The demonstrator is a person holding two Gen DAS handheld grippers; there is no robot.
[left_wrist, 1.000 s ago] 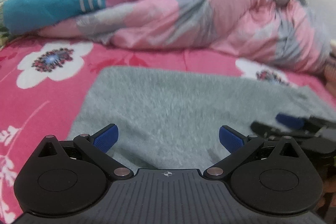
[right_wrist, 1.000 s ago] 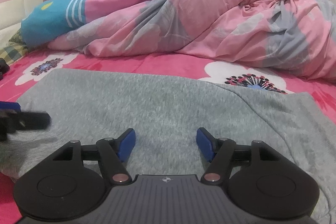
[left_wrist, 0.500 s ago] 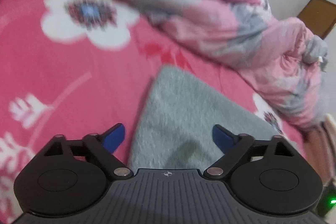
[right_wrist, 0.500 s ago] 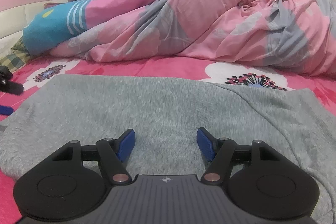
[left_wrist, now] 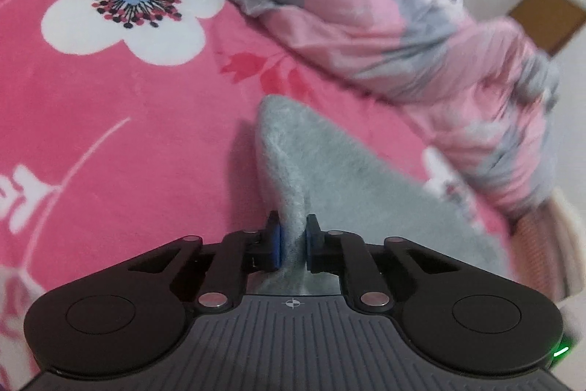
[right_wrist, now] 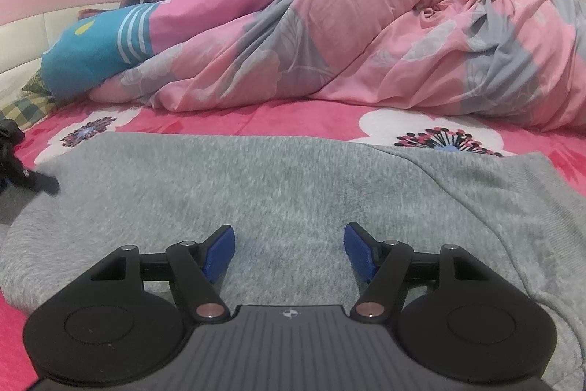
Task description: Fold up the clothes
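While the left gripper (left_wrist: 293, 246) pinches a raised edge fold of the fuzzy grey knit sweater (right_wrist: 293, 185), jaws nearly closed on fabric, the right gripper (right_wrist: 289, 253) hovers over the sweater's middle, jaws wide, empty. Sweater lies flat on the pink floral bedsheet (left_wrist: 110, 105); crumpled pink-grey duvet (right_wrist: 366, 43) at 12 o'clock.

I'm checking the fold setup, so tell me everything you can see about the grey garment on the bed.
The grey garment looks like soft, fuzzy knit, with a ribbed band along its right edge. It lies spread mostly flat on the pink floral bedsheet. The left gripper is shut on a pinched-up corner; the right gripper hangs open just over its middle.
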